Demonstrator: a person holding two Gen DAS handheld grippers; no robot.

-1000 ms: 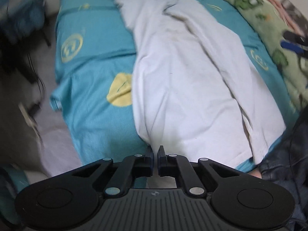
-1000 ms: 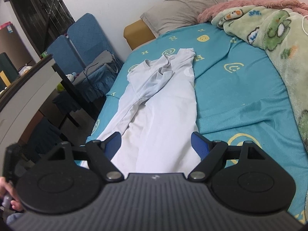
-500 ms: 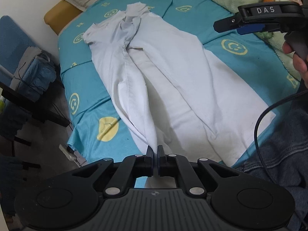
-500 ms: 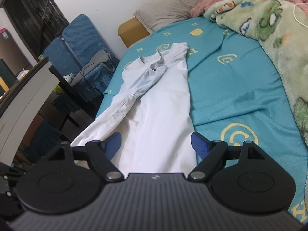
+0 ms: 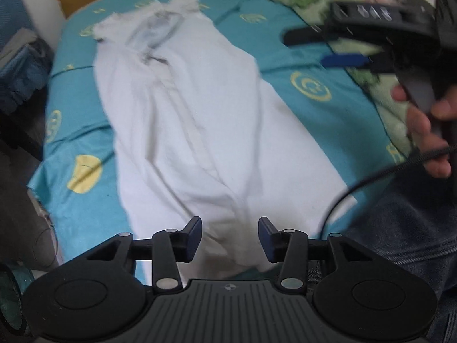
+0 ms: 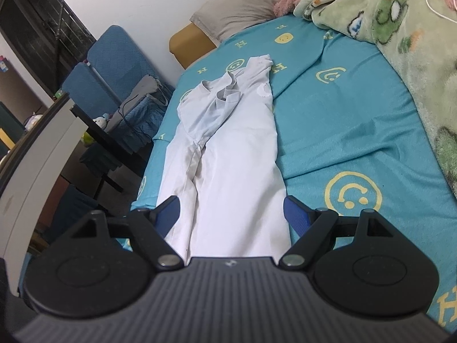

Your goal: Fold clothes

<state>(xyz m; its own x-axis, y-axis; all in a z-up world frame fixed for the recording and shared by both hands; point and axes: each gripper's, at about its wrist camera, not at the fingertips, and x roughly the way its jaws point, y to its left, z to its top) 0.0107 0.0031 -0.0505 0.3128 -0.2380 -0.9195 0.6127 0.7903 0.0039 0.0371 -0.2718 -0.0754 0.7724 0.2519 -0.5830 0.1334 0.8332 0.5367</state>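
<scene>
We hold both tongs spread and empty over the white shirt (image 6: 237, 154), which lies lengthwise on the teal bed sheet (image 6: 351, 131), both sides folded in along the middle. The left tongs (image 5: 230, 237) hover above its near hem; their view is smeared by blur, so creases and collar are hard to make out. The right tongs (image 6: 231, 214) hide the hem in their own view. A hand (image 5: 425, 131) grips the right tool at the frame's edge, partly cut off.
</scene>
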